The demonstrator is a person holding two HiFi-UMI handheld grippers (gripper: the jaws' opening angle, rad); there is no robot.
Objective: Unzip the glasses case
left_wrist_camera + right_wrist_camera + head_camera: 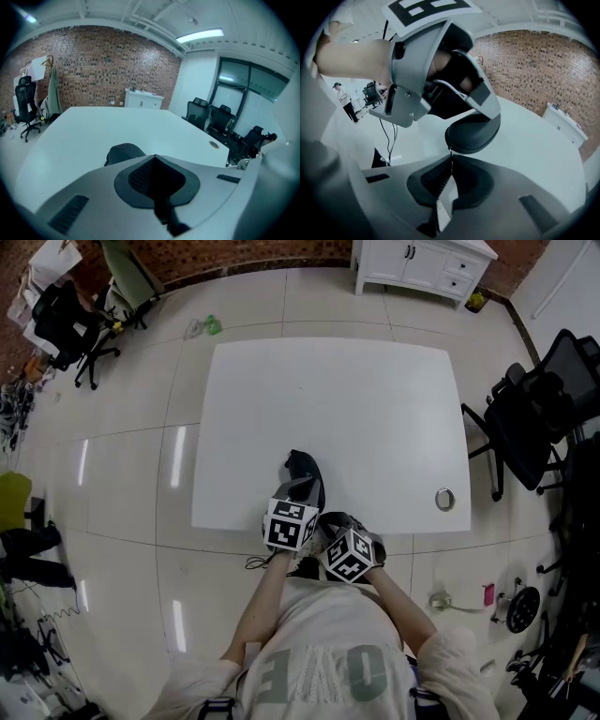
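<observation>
Left gripper (154, 158), held in the person's left hand, has its two grey jaws drawn together at the tips, and nothing shows between the dark ribbed pads. The black glasses case (300, 468) peeks out just past its left jaw. From the right gripper view, this gripper sits right on top of the case.

The case lies near the front edge of a plain white table (375, 409), close to the person's body and a little left of the table's middle. It is a rounded, dark, zip-up case with no brand or label that can be read.

The right gripper (451, 160) points at the case from just beside it. Its jaw tips meet on a thin zip pull (450, 151) hanging from the case's edge, while lower down the pads stand slightly apart.

Each gripper carries a marker cube (291, 523) printed with bold black-and-white square patterns, not words. The person's pale shirt (323, 662) bears large grey letters, seen upside down from the head view, that look like "OVE".

A round metal grommet (444, 499) sits near the table's right front corner. Black office chairs (534, 418) stand to the right, and a white cabinet (422, 263) stands beyond the far side.
</observation>
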